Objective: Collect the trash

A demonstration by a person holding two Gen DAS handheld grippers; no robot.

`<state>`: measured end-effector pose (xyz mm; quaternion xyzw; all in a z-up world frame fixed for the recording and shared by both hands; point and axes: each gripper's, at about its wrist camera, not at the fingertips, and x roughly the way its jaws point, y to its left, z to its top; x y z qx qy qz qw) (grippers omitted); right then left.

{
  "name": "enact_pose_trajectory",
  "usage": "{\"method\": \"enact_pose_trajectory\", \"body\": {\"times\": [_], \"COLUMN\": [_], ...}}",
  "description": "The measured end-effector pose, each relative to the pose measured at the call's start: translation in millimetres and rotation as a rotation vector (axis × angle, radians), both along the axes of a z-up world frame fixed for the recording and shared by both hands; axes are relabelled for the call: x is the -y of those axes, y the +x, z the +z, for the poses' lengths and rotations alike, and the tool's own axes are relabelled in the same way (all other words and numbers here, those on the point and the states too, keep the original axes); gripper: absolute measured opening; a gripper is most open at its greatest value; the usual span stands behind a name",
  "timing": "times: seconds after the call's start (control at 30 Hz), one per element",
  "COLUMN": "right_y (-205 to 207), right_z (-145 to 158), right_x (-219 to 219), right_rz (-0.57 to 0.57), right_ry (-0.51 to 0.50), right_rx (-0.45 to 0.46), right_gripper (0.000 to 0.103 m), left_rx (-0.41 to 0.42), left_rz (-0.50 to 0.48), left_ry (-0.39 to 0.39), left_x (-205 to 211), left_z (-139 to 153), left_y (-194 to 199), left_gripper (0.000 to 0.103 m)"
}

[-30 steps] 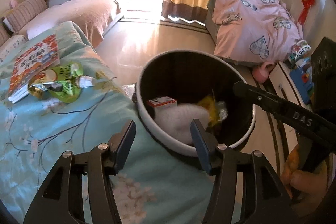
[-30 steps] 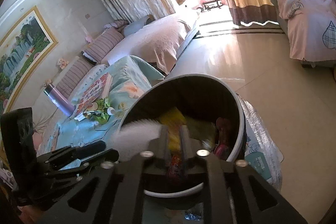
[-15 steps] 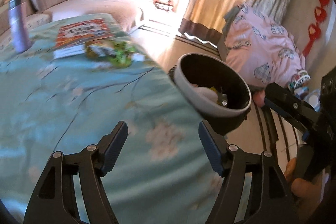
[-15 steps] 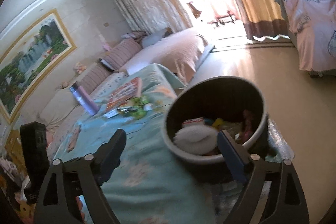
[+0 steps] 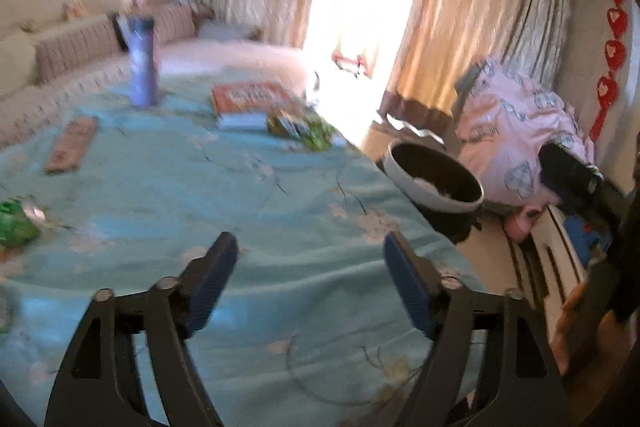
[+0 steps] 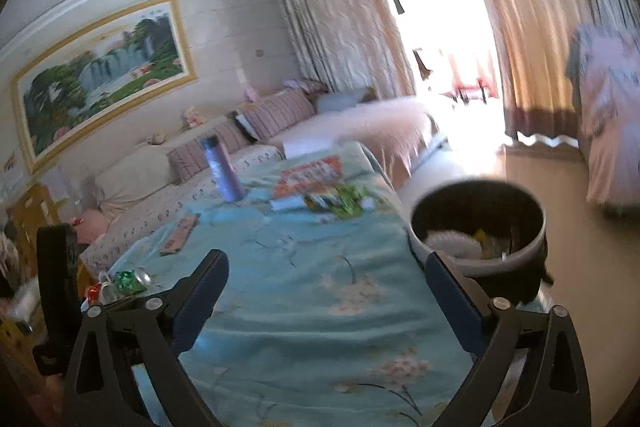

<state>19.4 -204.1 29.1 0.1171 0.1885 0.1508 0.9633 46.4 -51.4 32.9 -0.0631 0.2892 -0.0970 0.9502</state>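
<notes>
Turquoise floral cloth covers the tabletop [image 5: 280, 211] in the left wrist view, where the left gripper [image 5: 308, 283] hovers with its blue-padded fingers [image 5: 212, 279] opening wide around nothing. Beyond the tabletop's far right edge stands a round black trash bin with a pale rim [image 5: 434, 179]; a crumpled green wrapper [image 5: 300, 127] lies beside an orange book [image 5: 250, 99].

Over the same cloth in the right wrist view, the right gripper [image 6: 326, 299] spreads its fingers [image 6: 452, 299], also empty. White and yellow trash sits in the bin [image 6: 478, 227], and crushed green and red cans [image 6: 120, 285] lie at the left edge.

A purple flask [image 6: 223, 171] stood left of centre on the blue floral tablecloth [image 6: 312, 283], with an orange book [image 6: 310, 175] to its right. A framed landscape painting [image 6: 100, 75] hung at upper left; beige curtains [image 5: 472, 39] flanked the bright window.
</notes>
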Motion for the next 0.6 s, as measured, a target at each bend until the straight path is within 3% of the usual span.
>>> {"method": "enact_pose_trajectory", "body": {"times": [0.07,0.13,0.23,0.6], "right_y": [-12,-20,-25,-39], "right_z": [9,8,-8,-40], "right_x": [-5,-13,-24,-41], "right_rz": [-0.024,-0.025,-0.036,0.003], "right_ry": [-0.013,-0.041,-0.083,-0.110], "right_rx": [0.057,0.083,0.069,0.062], "right_gripper": [0.103,0.103,0.103,0.103], "left_rx": [0.066,0.127,0.200,0.191], "left_rz": [0.093,0.133,0.178,0.236], "left_ry": [0.024,0.042,0.144,0.183], "left_x": [-6,-9,-3,-14], "left_z": [6,6,4,-28], "left_y": [-21,-36,-51,-61], "left_gripper": [0.103,0.103,0.103,0.103]}}
